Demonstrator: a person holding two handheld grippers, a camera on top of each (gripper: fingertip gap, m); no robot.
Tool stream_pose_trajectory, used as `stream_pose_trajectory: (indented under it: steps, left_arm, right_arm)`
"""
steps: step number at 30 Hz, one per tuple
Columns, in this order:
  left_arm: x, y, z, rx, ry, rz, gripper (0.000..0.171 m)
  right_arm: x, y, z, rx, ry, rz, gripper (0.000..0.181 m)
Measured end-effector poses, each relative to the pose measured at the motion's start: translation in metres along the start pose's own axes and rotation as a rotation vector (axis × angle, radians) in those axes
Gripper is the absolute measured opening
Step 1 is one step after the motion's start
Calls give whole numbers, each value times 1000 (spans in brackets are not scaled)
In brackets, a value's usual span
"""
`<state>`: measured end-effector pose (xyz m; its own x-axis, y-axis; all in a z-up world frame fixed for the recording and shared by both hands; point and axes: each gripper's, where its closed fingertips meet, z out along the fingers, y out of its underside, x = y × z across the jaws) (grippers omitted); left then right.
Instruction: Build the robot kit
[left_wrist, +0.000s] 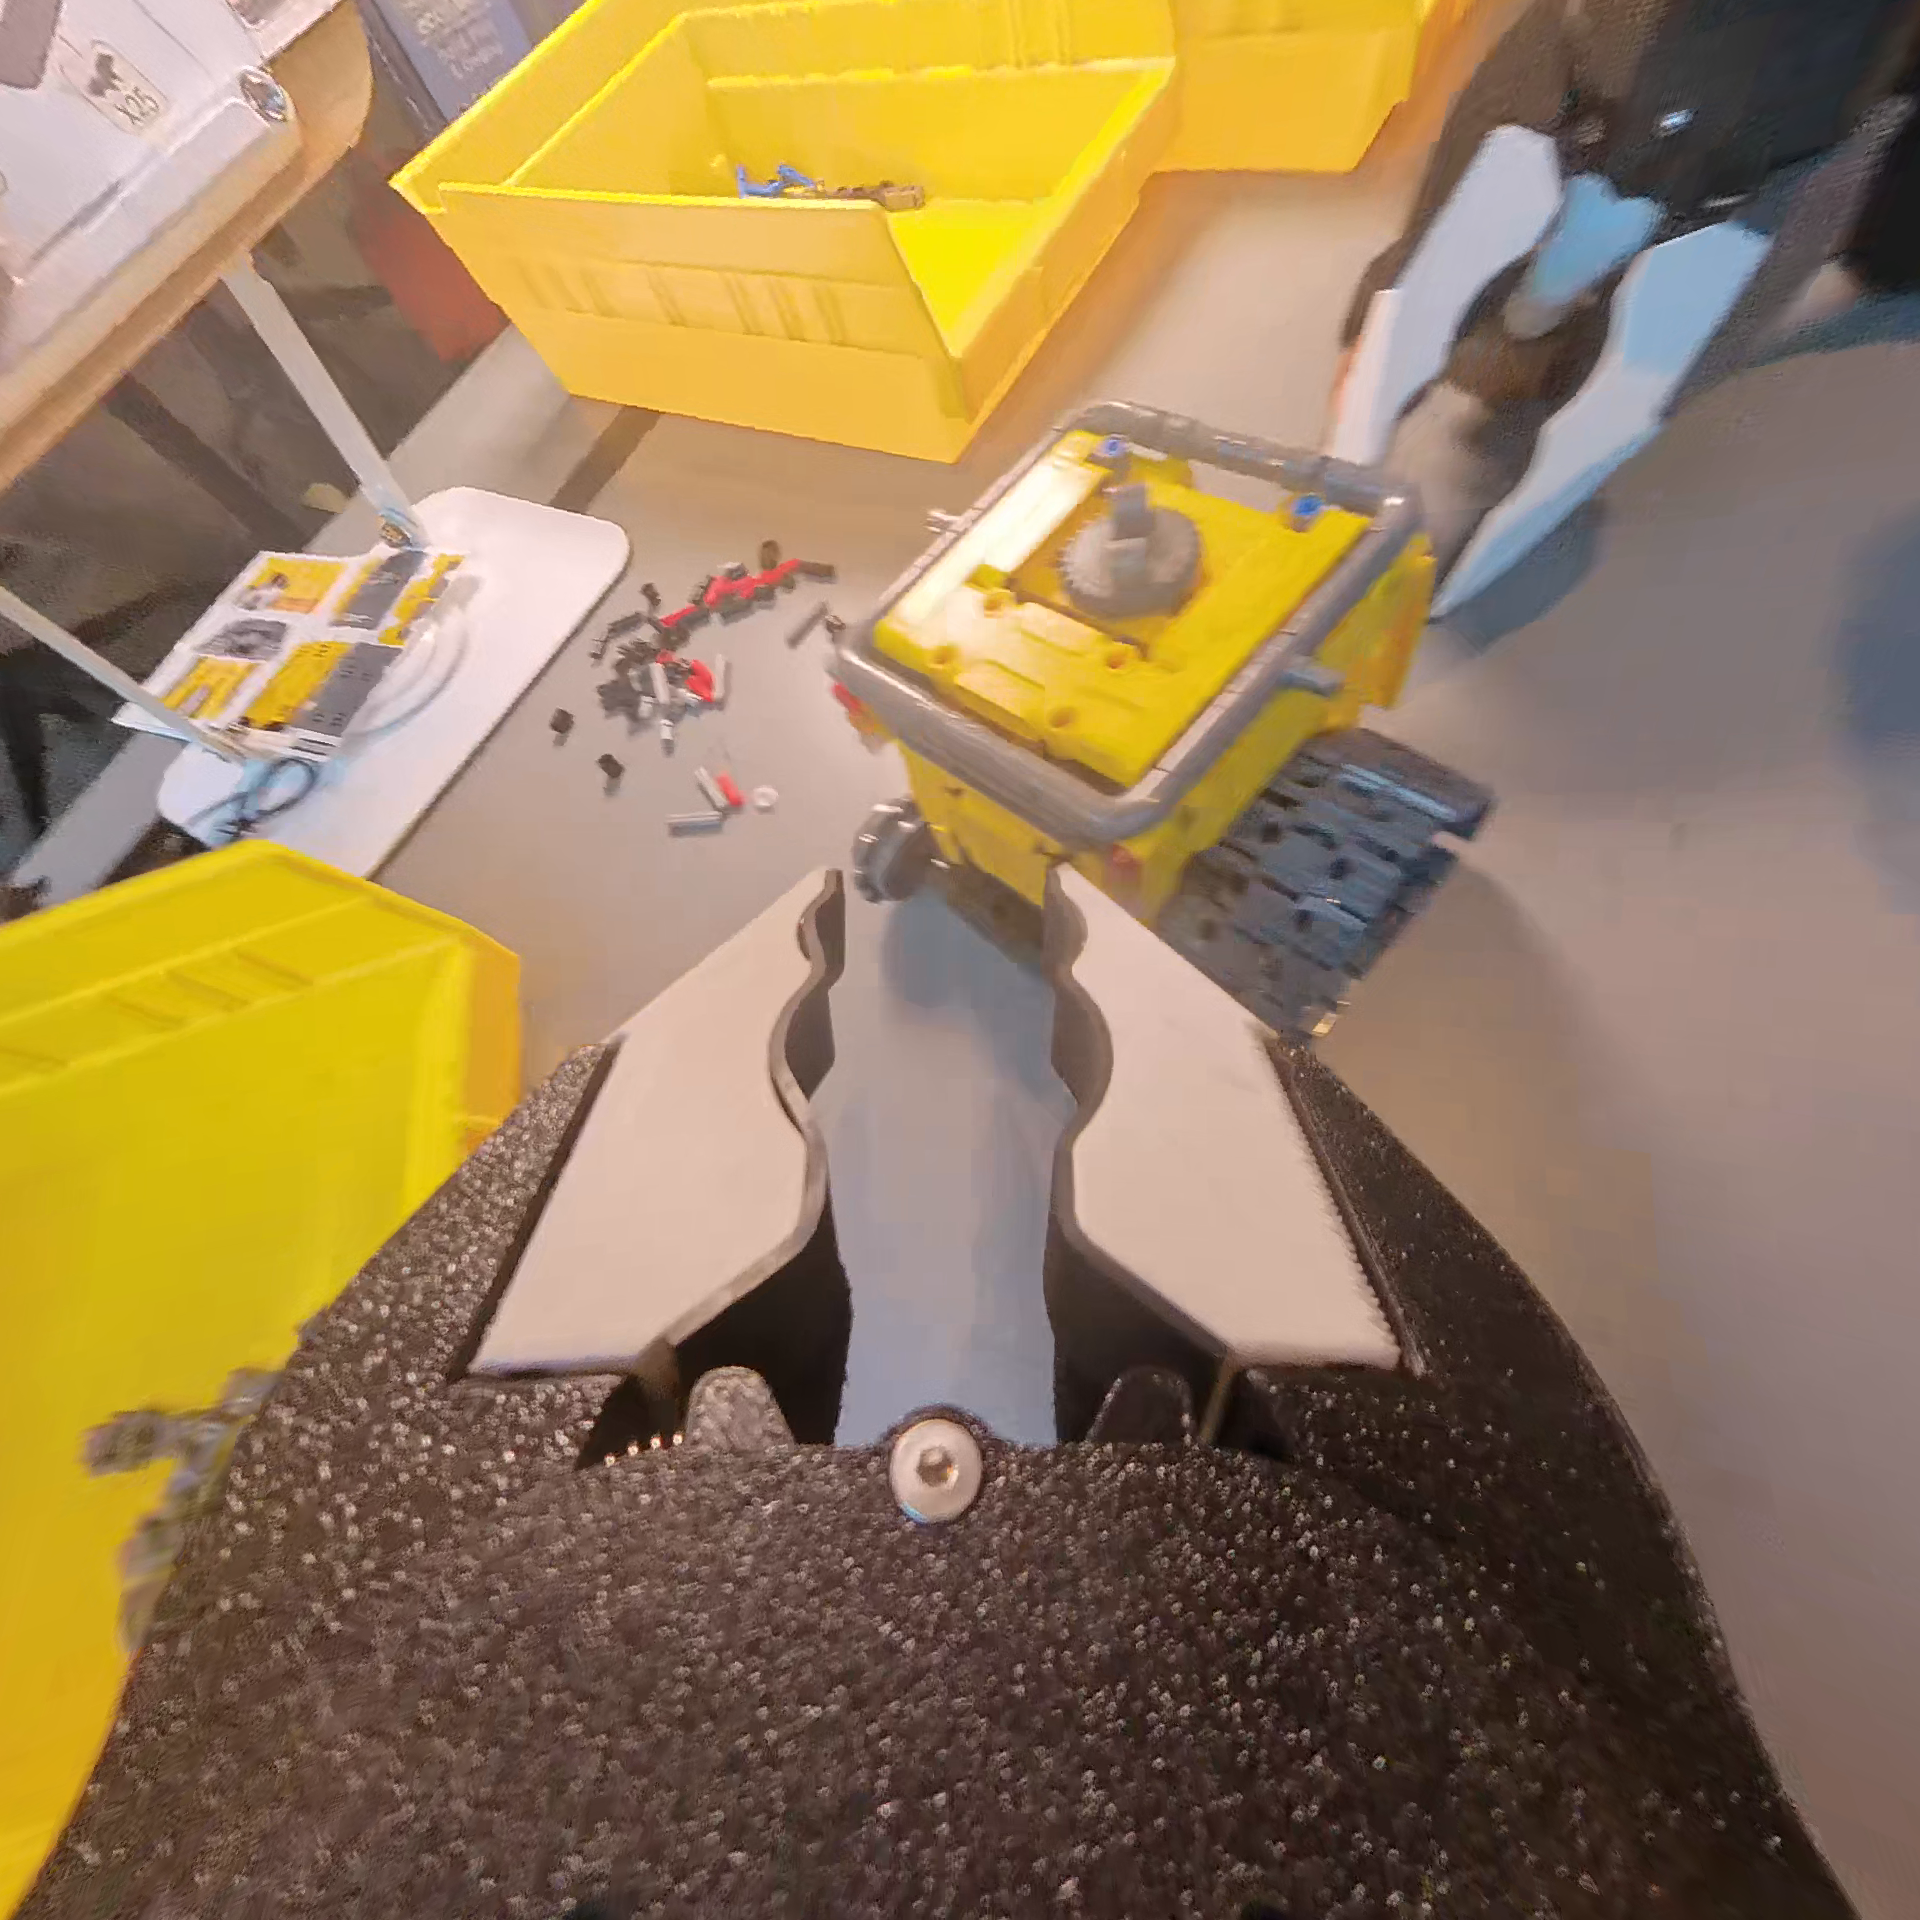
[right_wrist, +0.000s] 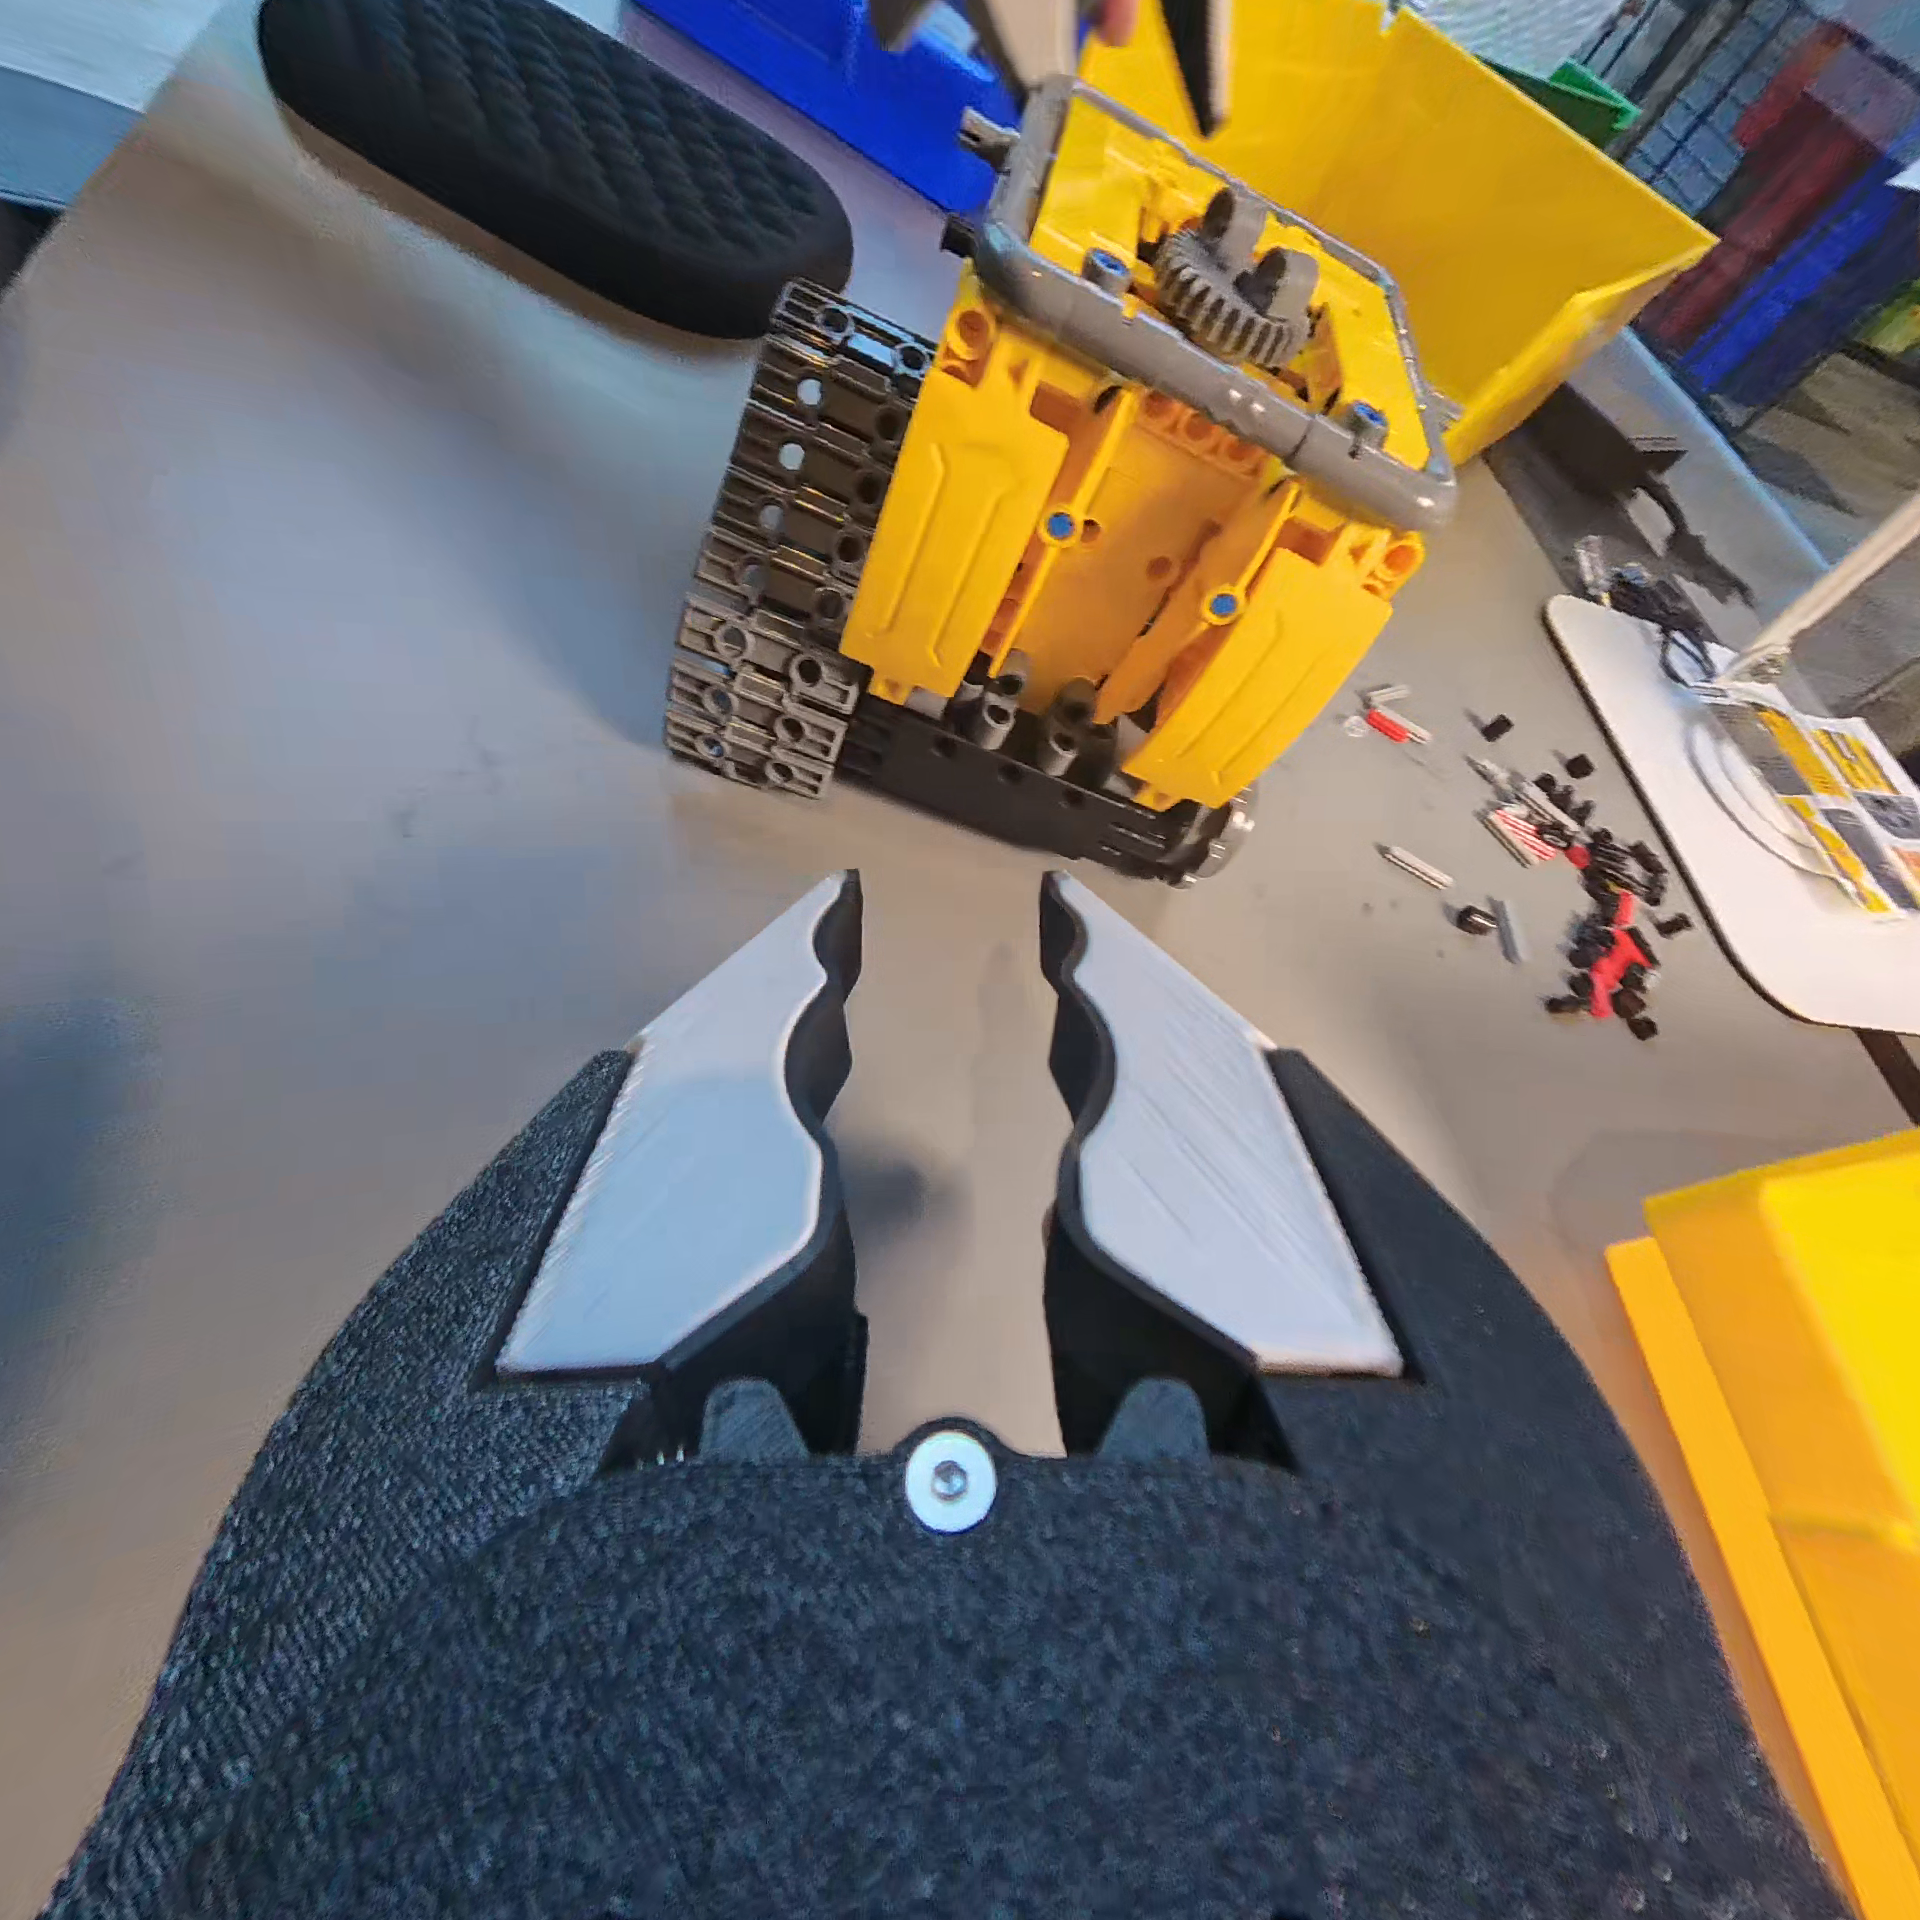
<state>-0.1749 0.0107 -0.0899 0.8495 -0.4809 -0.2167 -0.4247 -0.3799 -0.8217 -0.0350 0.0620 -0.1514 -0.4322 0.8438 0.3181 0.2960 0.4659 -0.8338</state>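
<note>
On the grey counter (right_wrist: 312, 644): a yellow brick-built tracked model (right_wrist: 1101, 520) stands with both claws pointed at it from opposite sides.
Left claw (left_wrist: 943, 883): jaws apart, holding nothing; its tips hang just short of the model's lower corner, near a small grey wheel.
Right claw (right_wrist: 951, 883): jaws parted, empty, tips just short of the model's black base and not touching it.
Direction: from each claw the model lies straight ahead and slightly up-frame; in the left wrist view it sits a little to the right of the claw's line.
Long axis: the model's dark tracks (right_wrist: 790, 540) run roughly along the right claw's line of sight, so that claw faces an end.
Nearer claw: both look about equally close; I cannot tell which is nearer.
Top of model: a grey gear (left_wrist: 1127, 561) sits inside a grey frame.
Around it: loose small parts (left_wrist: 675, 655) scattered beside the model, an instruction sheet (left_wrist: 301, 644) on a white board, a yellow bin (left_wrist: 727, 260) beyond, a black padded oval (right_wrist: 551, 145) well apart.
</note>
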Motion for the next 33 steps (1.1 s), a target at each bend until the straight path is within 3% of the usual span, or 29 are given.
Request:
stream_pose_trajectory:
  steps: [6, 10, 13, 16, 18, 20, 22, 26, 29, 33]
  left_arm:
    - [54, 28, 5, -61, 29, -6, 52]
    - [56, 24, 16, -55, 24, -7, 57]
    - [52, 15, 22, -33, 50, -5, 60]
    - [50, 13, 26, -20, 88, -3, 53]
    - [47, 13, 27, 4, 122, -25, 53]
    - [42, 16, 26, 21, 152, -61, 49]
    - [38, 20, 22, 41, 176, -93, 37]
    - [17, 30, 19, 64, 90, -178, 30]
    - [9, 36, 11, 49, -1, -174, 32]
    - [15, 41, -7, 13, -101, -111, 33]
  right_arm:
    - [27, 9, 12, -59, 90, 21, 46]
    - [49, 16, 20, -96, 86, 60, 72]
    - [58, 14, 29, -60, 24, 107, 76]
    - [56, 0, 37, 10, -48, 122, 70]
    - [48, -9, 39, 42, -91, 109, 52]
    - [51, -9, 40, 22, -41, 97, 43]
    - [45, -10, 32, 21, -70, 108, 26]
    - [23, -15, 27, 17, -122, 104, 15]
    - [13, -18, 22, -4, -141, 52, 14]
    - [15, -20, 6, -7, -138, 18, 29]
